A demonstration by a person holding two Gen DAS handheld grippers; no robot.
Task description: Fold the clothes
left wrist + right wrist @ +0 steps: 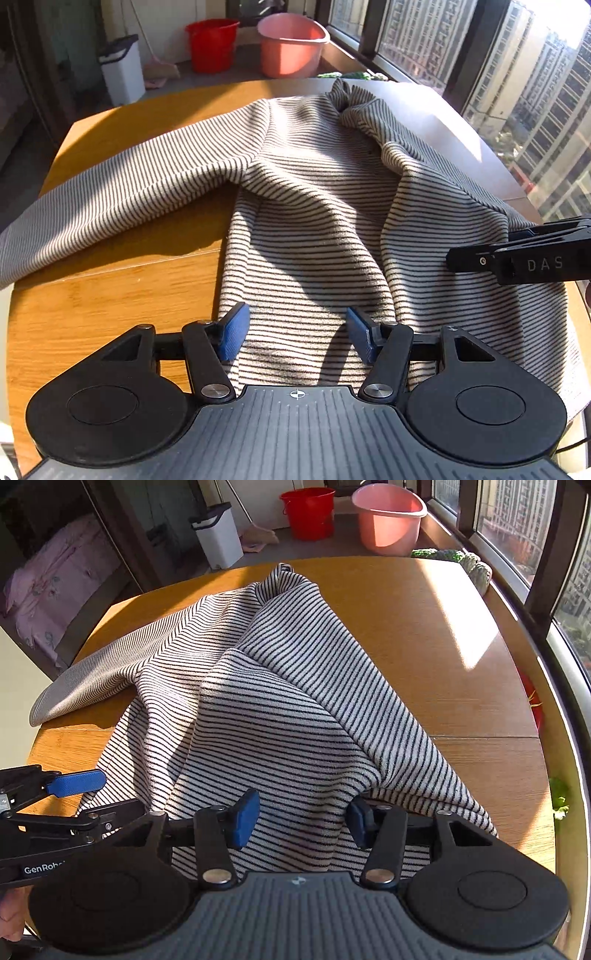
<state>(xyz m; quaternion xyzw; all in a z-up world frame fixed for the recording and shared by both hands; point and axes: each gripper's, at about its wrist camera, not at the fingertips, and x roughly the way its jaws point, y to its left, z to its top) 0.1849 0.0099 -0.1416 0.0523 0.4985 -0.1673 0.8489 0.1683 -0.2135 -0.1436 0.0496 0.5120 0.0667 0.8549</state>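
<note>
Left sleeve: the long sleeve lies flat and reaches out to the left end of the wooden counter.
Left tool: the left tool sits low over the near hem, with its two blue pads wide apart. It holds nothing (cloth shows plainly in the gap).
Striped top: the striped top is spread on the counter, its neck end far from the person and its hem near. It has soft bumps and wrinkles.
Right side of the top: this side is turned in over the middle, so there are two layers here. The other sleeve seems to be tucked under or folded in, but I cannot tell for sure.
Right tool: the right tool is also spread apart and grips nothing. It hovers just over the near right hem, and a fold of cloth rests by its right pad.
How it will handle: I think the top is light, soft and floppy. It bends anywhere, droops when lifted, and is not slippery, so the pads should grip it well.
Where to hold: pinch an edge or a corner, like the hem corners or the sleeve end. Take both layers together where it is doubled.
Behind: a red bucket and a pink tub stand on the floor.
</note>
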